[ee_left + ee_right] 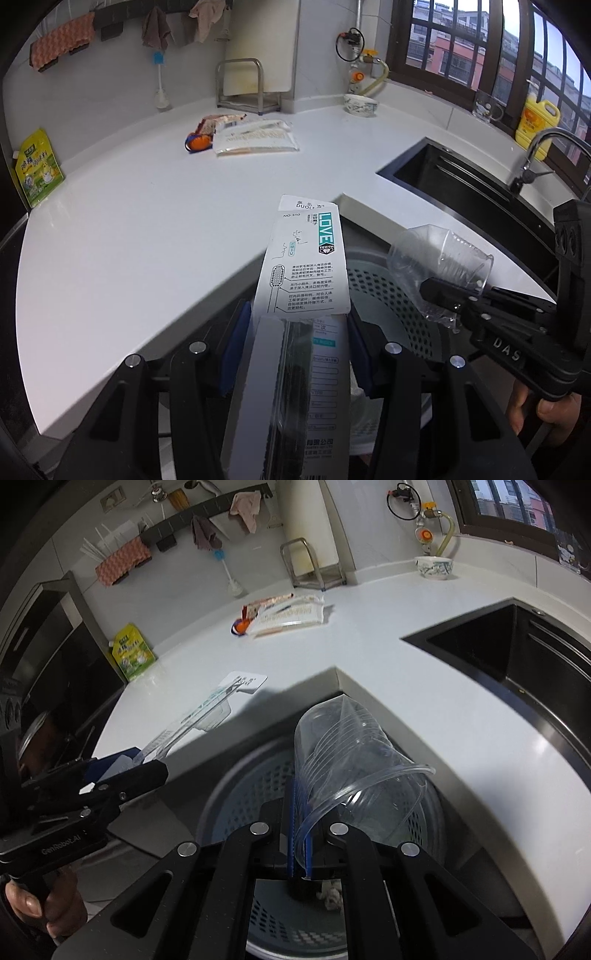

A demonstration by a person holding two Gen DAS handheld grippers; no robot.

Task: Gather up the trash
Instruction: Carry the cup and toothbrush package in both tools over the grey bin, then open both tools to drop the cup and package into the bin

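Left gripper point(295, 332) clamps a toothbrush package point(306, 266); right gripper point(300, 849) pinches the wall of a clear plastic cup point(354, 760). Both are held over a perforated bin point(251, 805) below the white bench point(129, 221) edge. More wrappers point(255, 136) lie near the bench's back wall.

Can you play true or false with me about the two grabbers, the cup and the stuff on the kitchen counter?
1. The right gripper pinches a clear plastic cup by its rim. True.
2. The left gripper is empty. False: it holds a toothbrush package.
3. A perforated bin sits below both grippers. True.
4. The white counter has no trash left. False: wrappers still lie near the back wall.
5. The sink is full of dishes. False: the part in view looks empty.
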